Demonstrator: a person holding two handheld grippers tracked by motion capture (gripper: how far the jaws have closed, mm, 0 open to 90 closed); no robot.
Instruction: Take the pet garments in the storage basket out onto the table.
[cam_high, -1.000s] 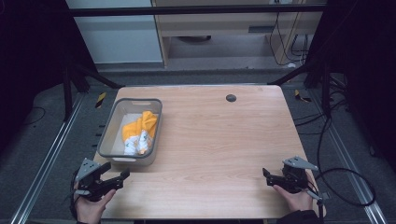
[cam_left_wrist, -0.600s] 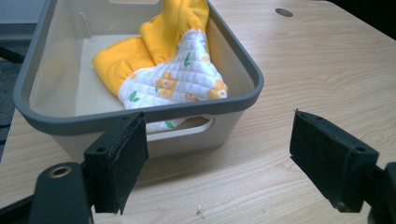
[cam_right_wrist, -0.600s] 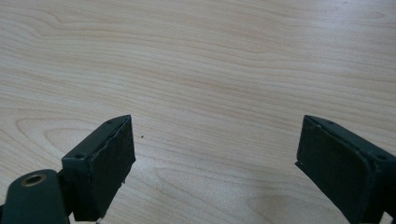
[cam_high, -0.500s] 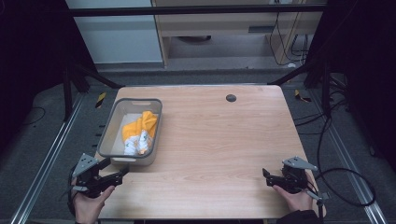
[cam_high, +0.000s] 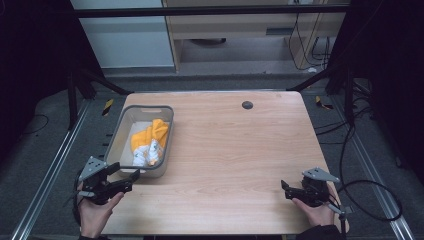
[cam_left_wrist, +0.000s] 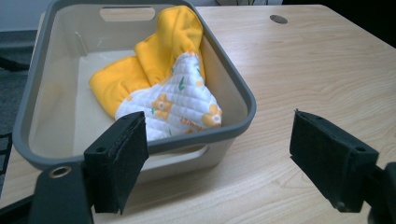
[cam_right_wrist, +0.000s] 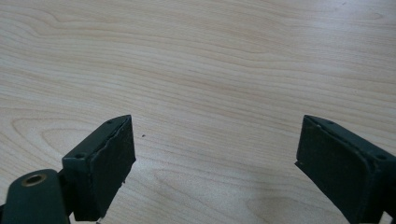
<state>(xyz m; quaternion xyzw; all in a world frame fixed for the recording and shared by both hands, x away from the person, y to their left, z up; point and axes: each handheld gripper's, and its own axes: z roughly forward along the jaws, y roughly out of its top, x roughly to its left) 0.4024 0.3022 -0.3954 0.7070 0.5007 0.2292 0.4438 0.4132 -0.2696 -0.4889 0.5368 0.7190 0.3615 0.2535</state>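
Legible text: none | quilted cloth (cam_left_wrist: 180, 100) in grey bin (cam_left_wrist: 236, 88), centre of left gripper view: small orange lettering near lower hem, too blurred to read | labels, numbers: none legible

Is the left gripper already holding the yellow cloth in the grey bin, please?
No, the left gripper is open and empty, short of the grey bin where the yellow cloth lies.

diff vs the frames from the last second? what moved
The left gripper drifted a little toward the person's edge of the table, then edged back toward the grey bin; net shift is slight. Its jaws are open, near the bin's front wall, holding nothing. The right gripper stayed put, open and empty over the table. The yellow and white cloth lies in the bin as before.
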